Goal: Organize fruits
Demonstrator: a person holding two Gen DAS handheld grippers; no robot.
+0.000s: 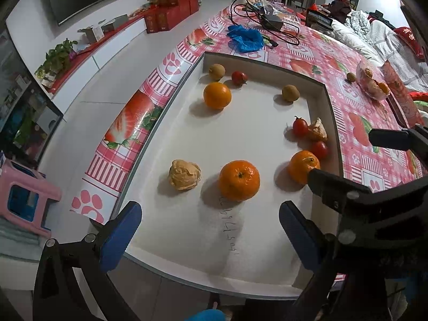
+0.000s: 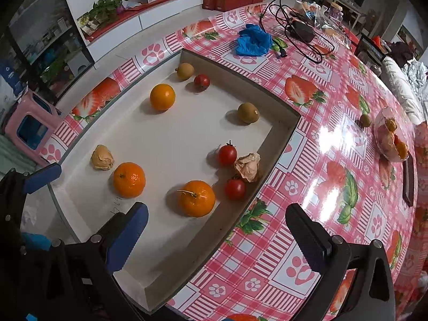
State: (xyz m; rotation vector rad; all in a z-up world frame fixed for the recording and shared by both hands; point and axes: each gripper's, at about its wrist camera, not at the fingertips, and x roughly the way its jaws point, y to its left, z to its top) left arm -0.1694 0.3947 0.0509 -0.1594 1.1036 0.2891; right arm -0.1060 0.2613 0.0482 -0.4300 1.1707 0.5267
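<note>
Left gripper (image 1: 210,230): jaws spread wide, empty, hovering over the tray's near edge.
Right gripper (image 2: 216,230): gaping too, nothing held, above the tray's right wall.
Tray (image 2: 283,131): shallow, white, on the strawberry-print worktop (image 2: 307,240).
Inside, left to right: husked fruit (image 2: 102,157), two of those; oranges (image 2: 129,179), three; kiwis (image 2: 248,113), two; tomatoes (image 2: 227,154), three.
Look: oranges bright, glossy; husks papery tan.
</note>
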